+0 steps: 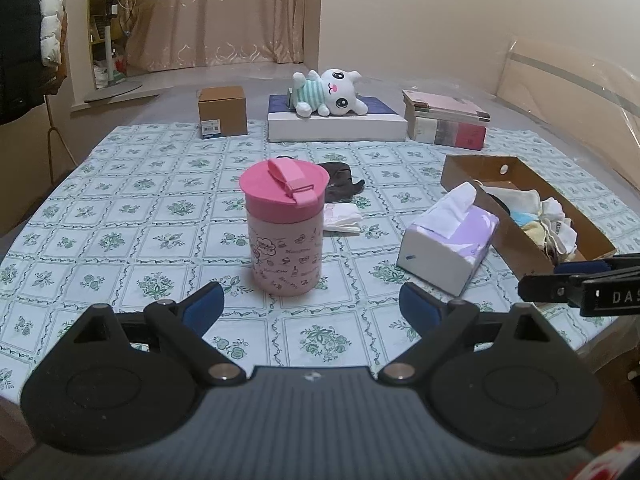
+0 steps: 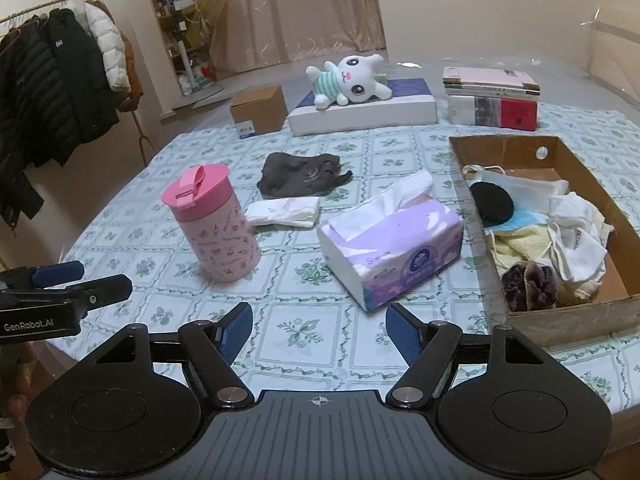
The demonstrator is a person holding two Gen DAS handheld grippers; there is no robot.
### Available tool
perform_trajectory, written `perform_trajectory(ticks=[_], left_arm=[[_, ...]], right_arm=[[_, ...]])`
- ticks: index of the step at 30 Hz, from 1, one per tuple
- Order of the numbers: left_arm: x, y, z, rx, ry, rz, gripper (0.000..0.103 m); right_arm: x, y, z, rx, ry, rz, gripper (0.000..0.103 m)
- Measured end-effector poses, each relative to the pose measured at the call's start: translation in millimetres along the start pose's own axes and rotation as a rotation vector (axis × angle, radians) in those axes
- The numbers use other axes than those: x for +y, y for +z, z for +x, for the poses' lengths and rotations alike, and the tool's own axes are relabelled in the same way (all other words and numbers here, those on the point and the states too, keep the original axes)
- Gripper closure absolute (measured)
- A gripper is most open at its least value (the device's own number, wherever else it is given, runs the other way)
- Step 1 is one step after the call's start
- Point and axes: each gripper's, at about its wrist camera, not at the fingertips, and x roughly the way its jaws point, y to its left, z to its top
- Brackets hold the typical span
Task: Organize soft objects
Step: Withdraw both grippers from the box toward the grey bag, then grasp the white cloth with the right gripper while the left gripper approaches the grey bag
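We noted the counter [image 2: 120,216] under a floral cloth. The cardboard box [image 2: 568,312] at its right edge held mixed cloths [image 2: 576,236]. Just left of the box lay a tissue pack [image 2: 400,248], then a pink tumbler [image 2: 216,228] standing upright. Behind these, a dark cloth [image 2: 300,174] and a white cloth [image 2: 286,211] lay outside the box. Left tool [image 1: 312,304] and right tool [image 2: 319,330] were spread, holding nothing.
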Motion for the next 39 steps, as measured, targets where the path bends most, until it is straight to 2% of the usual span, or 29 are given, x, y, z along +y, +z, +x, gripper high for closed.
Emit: perform_trajectory(ticks=[14,22,27,31,39], left_arm=[[-3.8,0.7,3.8,0.002,-0.04,0.035,0.01],[6.5,4.0,11.2,0.006,-0.068,0.061,0.01],[21.5,13.3,17.7,-0.01,-0.079,0.149,0.01],[44.7,23.9,24.7,-0.023,-0.129,0.21,0.01],[98.9,57.5,55.7,0.0,-0.17,0.447,0.01]], right_arm=[[-3.7,5.3,1.5,0.0,-0.01,-0.015,0.03],[1.8,16.3,12.3,0.004,0.0,-0.096,0.03],[7.1,27.3,24.0,-0.002,0.016,-0.225,0.03],[6.0,40.4,39.1,-0.008,0.042,-0.325,0.03],[3.2,71.9,84.2,0.06,0.136,-0.583,0.03]])
